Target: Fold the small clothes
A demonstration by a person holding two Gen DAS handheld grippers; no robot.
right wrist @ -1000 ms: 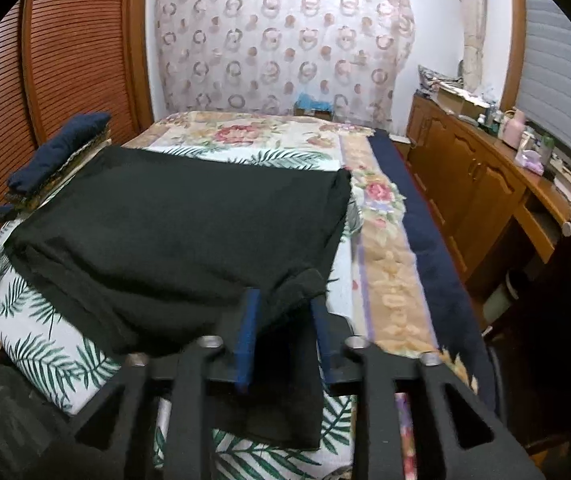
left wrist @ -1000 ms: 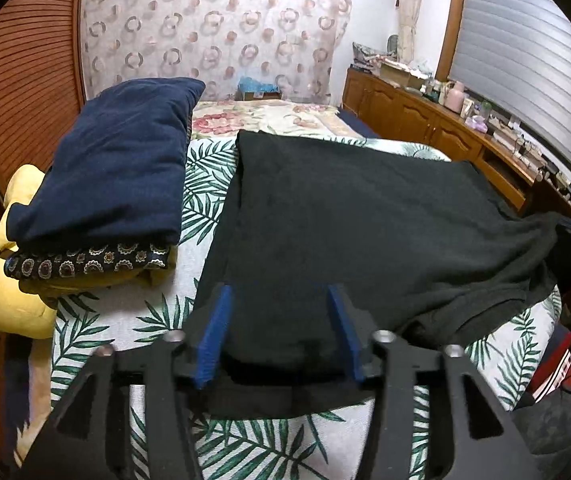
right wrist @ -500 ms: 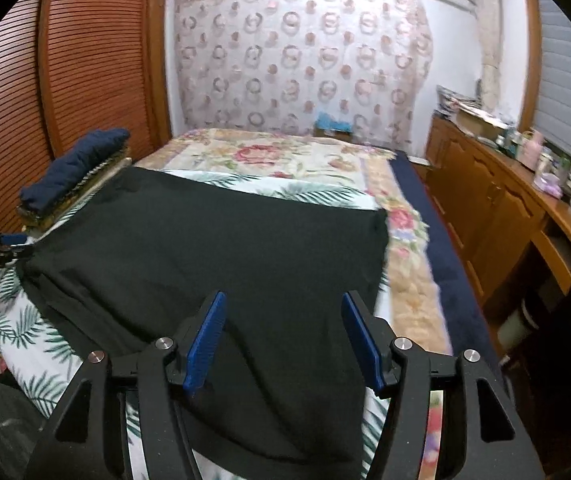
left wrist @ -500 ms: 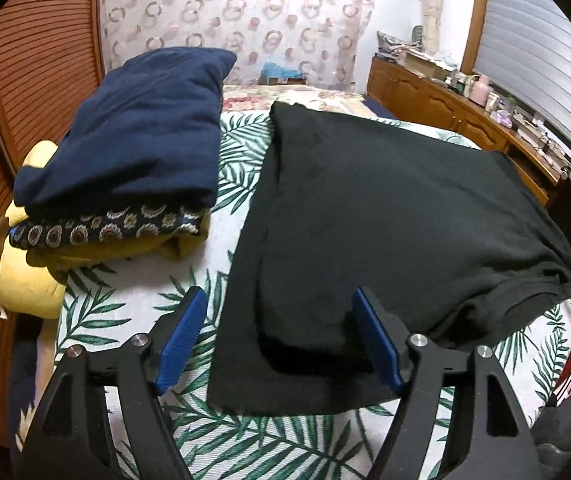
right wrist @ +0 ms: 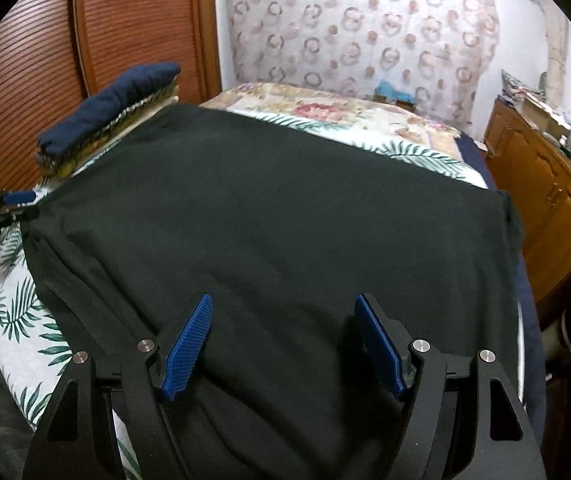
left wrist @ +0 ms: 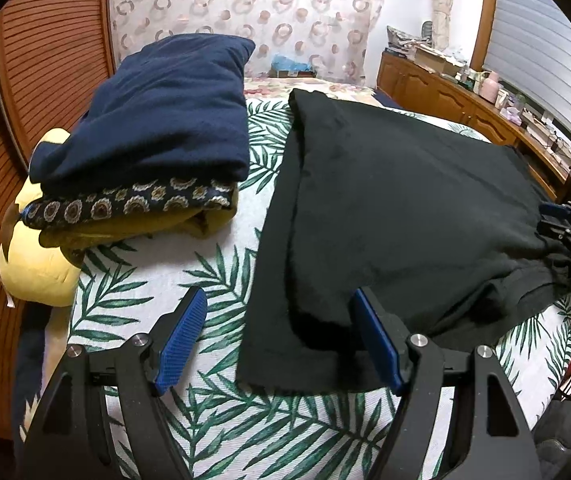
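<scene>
A black garment (left wrist: 397, 208) lies folded over on the leaf-print bed cover (left wrist: 157, 276); it also fills the right wrist view (right wrist: 277, 220). My left gripper (left wrist: 277, 320) is open and empty, just above the garment's near left corner. My right gripper (right wrist: 285, 328) is open and empty above the garment's near edge. The right gripper shows at the right edge of the left wrist view (left wrist: 565, 224), and the left gripper at the left edge of the right wrist view (right wrist: 1, 208).
A stack of folded clothes, navy on top (left wrist: 157, 120), sits on a yellow cushion (left wrist: 33, 264) at the left of the bed. A wooden sideboard (right wrist: 545, 184) with clutter runs along the right. A slatted wooden door (right wrist: 133, 24) stands at left.
Both grippers have opened and let go of the black garment, which now lies folded on the bed. Both have drawn back a little from it.
</scene>
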